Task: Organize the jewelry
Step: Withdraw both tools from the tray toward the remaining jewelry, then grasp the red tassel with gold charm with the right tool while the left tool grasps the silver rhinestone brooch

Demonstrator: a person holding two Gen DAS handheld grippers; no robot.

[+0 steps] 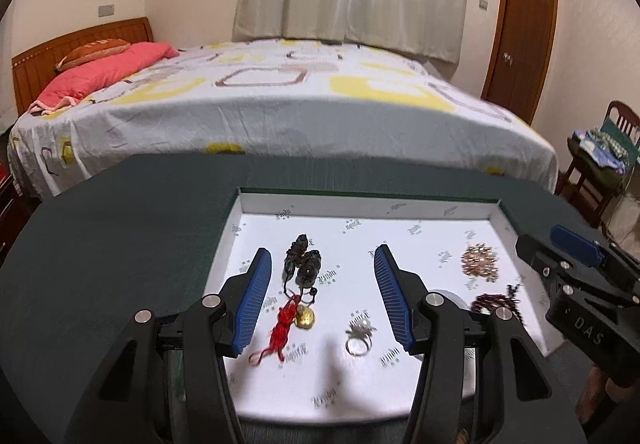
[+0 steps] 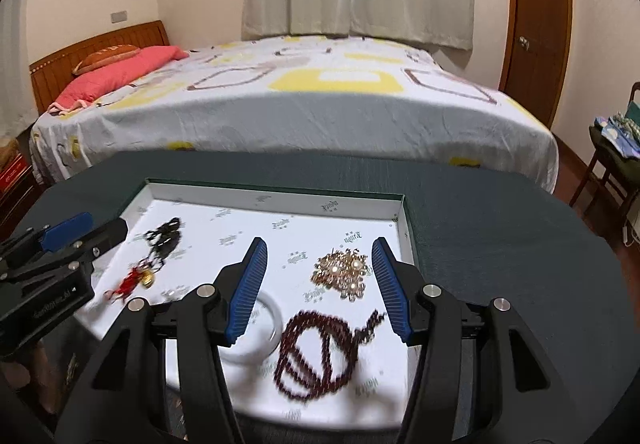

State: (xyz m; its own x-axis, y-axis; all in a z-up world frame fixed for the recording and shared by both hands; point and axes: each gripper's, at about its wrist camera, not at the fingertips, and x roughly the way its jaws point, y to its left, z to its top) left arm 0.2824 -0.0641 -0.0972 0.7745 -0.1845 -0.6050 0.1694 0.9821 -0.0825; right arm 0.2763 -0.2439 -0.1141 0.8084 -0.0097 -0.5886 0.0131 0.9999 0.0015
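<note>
In the left wrist view I am holding the left gripper (image 1: 322,294) at lower centre, jaws spread wide, gripping nothing. Between its fingers, left to right, are lying the black pendant (image 1: 303,264), red tassel charm (image 1: 286,326) and pearl ring (image 1: 360,336), all inside the white tray (image 1: 400,206). In the right wrist view the right gripper (image 2: 318,290) is hovering with jaws spread over the gold brooch (image 2: 344,272) and dark red bead necklace (image 2: 320,356).
</note>
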